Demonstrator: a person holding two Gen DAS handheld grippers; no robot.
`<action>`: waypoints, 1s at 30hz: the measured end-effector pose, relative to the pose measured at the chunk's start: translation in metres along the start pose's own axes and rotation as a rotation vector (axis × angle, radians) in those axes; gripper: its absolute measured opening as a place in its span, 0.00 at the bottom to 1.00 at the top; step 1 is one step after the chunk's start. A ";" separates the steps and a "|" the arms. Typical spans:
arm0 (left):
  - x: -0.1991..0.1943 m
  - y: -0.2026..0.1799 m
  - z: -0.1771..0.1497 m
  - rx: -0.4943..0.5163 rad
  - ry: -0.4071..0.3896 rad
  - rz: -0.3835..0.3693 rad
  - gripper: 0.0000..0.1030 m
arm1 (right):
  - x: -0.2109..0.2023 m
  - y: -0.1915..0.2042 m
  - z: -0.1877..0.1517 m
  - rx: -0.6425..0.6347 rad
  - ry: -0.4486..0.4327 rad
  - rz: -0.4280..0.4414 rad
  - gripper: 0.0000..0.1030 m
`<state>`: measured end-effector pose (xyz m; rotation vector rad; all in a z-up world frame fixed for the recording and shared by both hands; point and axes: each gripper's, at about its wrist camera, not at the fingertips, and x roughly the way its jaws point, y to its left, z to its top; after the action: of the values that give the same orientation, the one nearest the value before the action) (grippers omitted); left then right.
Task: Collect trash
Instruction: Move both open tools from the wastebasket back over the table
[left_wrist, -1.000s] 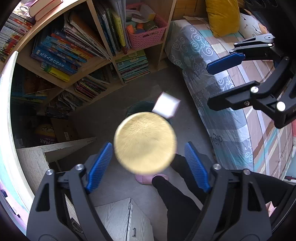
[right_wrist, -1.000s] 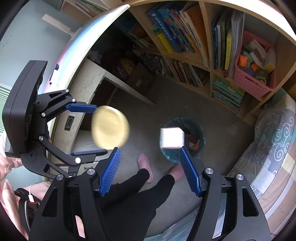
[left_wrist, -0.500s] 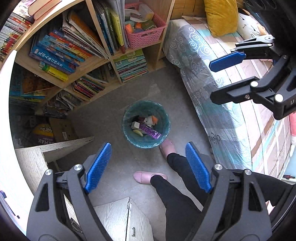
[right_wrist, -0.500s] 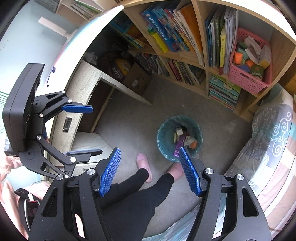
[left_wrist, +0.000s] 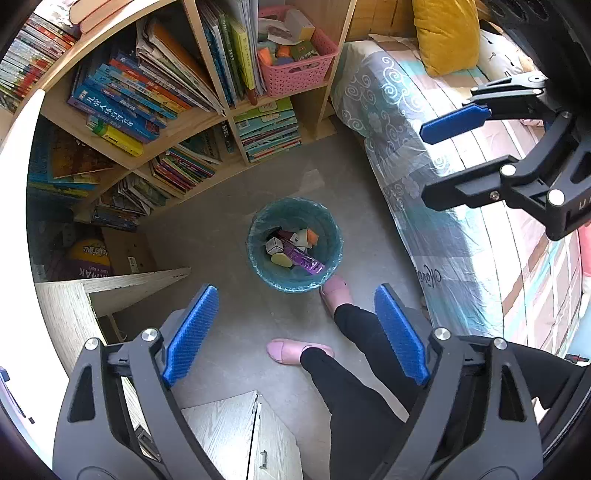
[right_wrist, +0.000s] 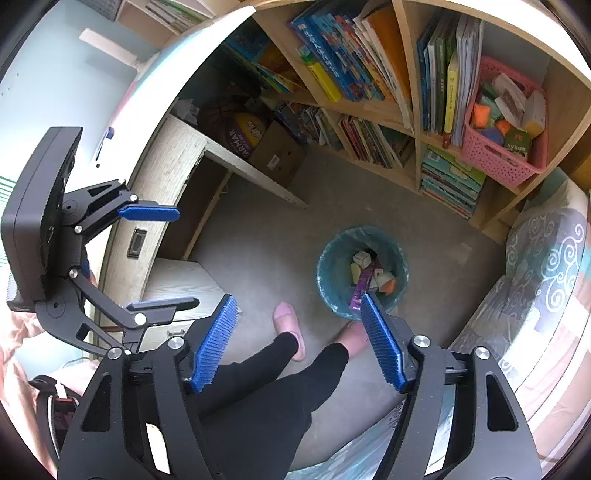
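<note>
Trash (left_wrist: 293, 249) is sitting in the teal-lined bin (left_wrist: 258, 225) on the floor, a jumble of small cartons, a purple wrapper, a yellowish disc and an orange scrap, all lying below the rim. Both grippers are hanging above it with nothing in them. The left gripper (left_wrist: 295, 332) is pointing down, its blue pads spread wide with only bare floor and the person's dark trouser leg (left_wrist: 354, 332) showing between them; its jaws have just been opening a little further. The right gripper (right_wrist: 297, 341) is tilting down toward the bin from beside the bed, its jaws also just been widening, also holding nothing.

Moving outward, the person's pink slippers (left_wrist: 295, 350) are standing right against the bin, one touching its base. That is the first worry: a shuffle of the foot could be nudging the light bin over and spilling what is collected. The plastic liner is looking loosely draped over the rim, so a low pass by a gripper could be snagging it. The two grippers are hovering close to each other, and a careless swing could be knocking them together. Beyond that, the bookshelf (left_wrist: 166, 110), the pink basket (left_wrist: 295, 70) of oddments and the bed (left_wrist: 461, 221) are crowding the space, so a wide turn toward the next piece of rubbish could be clipping the desk edge (left_wrist: 129, 280).
</note>
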<state>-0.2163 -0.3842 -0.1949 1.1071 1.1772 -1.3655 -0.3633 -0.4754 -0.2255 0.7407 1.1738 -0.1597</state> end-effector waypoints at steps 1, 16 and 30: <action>-0.001 0.000 -0.001 -0.001 -0.002 0.004 0.84 | 0.000 0.001 0.000 0.002 0.002 0.004 0.73; -0.050 0.020 -0.030 -0.084 -0.109 0.093 0.92 | -0.012 0.045 0.018 -0.115 0.002 0.035 0.86; -0.096 0.076 -0.089 -0.281 -0.198 0.193 0.92 | -0.012 0.116 0.064 -0.301 -0.050 0.040 0.86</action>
<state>-0.1281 -0.2890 -0.1172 0.8412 1.0513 -1.0950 -0.2633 -0.4294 -0.1519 0.4914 1.1045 0.0321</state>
